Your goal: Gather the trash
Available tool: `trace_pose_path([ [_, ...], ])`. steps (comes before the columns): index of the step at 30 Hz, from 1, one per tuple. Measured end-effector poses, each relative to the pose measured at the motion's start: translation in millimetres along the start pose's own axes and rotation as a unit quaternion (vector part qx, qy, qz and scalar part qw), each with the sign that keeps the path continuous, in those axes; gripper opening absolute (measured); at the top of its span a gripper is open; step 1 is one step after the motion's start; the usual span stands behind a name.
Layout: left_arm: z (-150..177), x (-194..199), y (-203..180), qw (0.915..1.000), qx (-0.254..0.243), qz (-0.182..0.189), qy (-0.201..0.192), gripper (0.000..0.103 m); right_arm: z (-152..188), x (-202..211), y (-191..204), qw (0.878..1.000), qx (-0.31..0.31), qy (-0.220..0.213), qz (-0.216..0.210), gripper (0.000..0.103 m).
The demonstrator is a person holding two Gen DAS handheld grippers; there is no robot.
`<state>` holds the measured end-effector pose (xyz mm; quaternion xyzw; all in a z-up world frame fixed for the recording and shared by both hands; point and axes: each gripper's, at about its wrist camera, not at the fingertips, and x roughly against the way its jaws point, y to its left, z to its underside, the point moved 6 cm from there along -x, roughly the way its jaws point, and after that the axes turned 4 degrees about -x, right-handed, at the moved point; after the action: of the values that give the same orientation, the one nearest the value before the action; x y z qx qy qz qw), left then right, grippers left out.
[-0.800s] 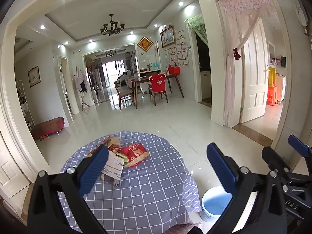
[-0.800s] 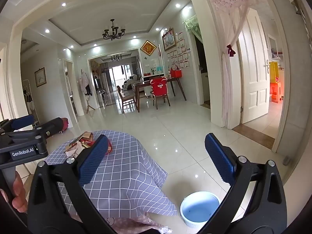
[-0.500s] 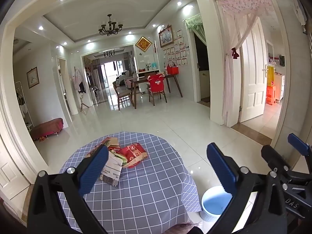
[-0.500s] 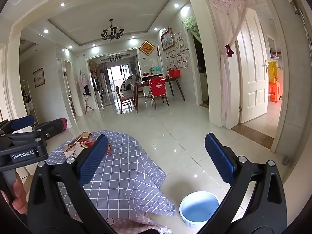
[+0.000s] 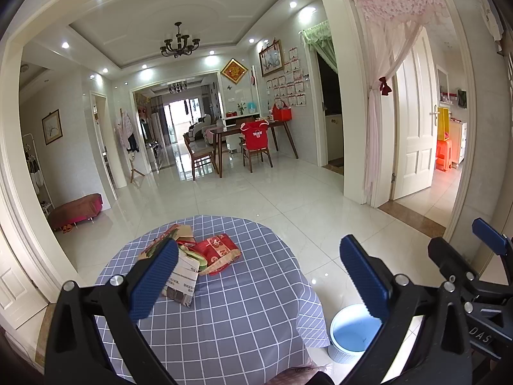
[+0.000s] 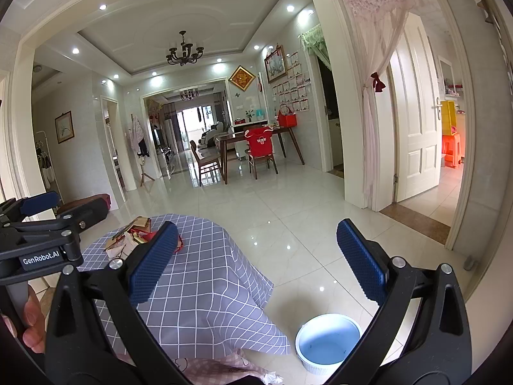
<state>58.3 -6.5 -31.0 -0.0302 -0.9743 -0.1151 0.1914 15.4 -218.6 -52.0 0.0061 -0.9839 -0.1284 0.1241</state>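
Note:
A small pile of trash lies on the far left part of a round table [image 5: 243,314] with a grey checked cloth: a red wrapper [image 5: 218,253], a flattened brown carton [image 5: 174,235] and a white printed packet [image 5: 183,280]. My left gripper [image 5: 259,280] hovers above the table's near half, open and empty, its left pad in front of the pile. In the right wrist view the pile [image 6: 131,235] sits at the table's far left, and my right gripper [image 6: 256,261] hangs open and empty over the table's right edge. A light blue bin [image 6: 327,343] stands on the floor at the table's right.
The bin [image 5: 352,333] shows empty inside. Glossy white floor tiles [image 5: 288,199] stretch to a dining table with chairs [image 5: 250,141] far back. A white door [image 5: 413,118] with a pink curtain stands at the right. A hand [image 6: 29,320] holds the left gripper's handle.
Both views have shifted only slightly; the pile and bin stay where they were. Both grippers remain open.

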Motion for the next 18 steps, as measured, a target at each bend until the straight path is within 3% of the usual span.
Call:
trace_pose_path([
  [18,5.7,-2.5,1.1,1.0000,-0.003,0.000,0.000,0.099,7.5,-5.6,2.2,1.000,-0.002,0.005,-0.001,0.097],
])
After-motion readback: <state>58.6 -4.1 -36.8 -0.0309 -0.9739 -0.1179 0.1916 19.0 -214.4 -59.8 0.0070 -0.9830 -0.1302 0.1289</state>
